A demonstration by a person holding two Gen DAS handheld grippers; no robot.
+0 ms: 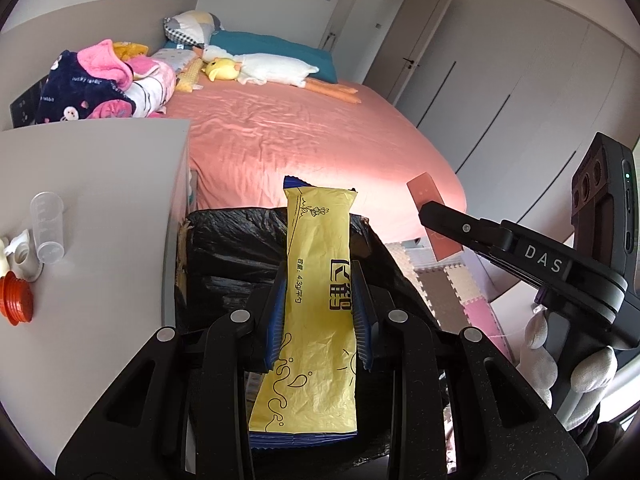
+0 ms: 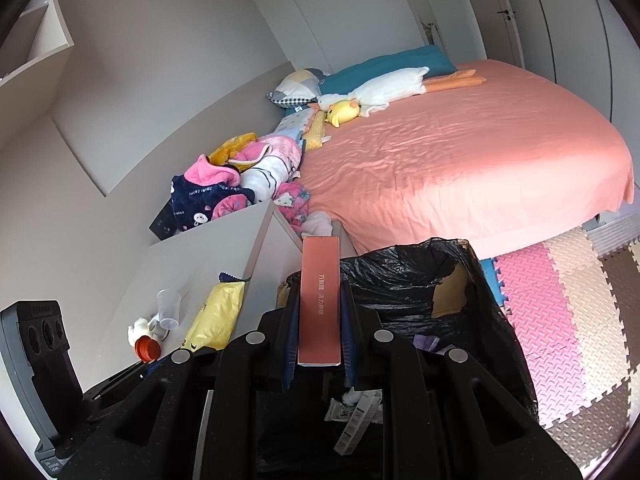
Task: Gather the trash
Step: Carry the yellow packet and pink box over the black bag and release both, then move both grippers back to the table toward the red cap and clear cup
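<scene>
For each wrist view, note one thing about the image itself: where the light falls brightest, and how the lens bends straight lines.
Left wrist view: a bright, washed-out patch lies on the pink bedsheet near its foot, above the yellow packet held in the left claw; wardrobe doors curve. Right wrist view: light is even and softer, the right claw stays dark around the pink box, and the walls bow; black corners frame both.

Bin: a cardboard box lined with a black plastic bag [image 2: 472,280] is set between the grey bedside cabinet [image 1: 100,208] and the pink-sheeted bed [image 1: 300,132].
Cabinet top: a clear measuring cup [image 1: 48,226] is placed behind an orange screw cap [image 1: 16,300].
Above bin: a yellow foil sachet [image 1: 320,300] is held left of a slim pink carton [image 2: 320,300].
</scene>
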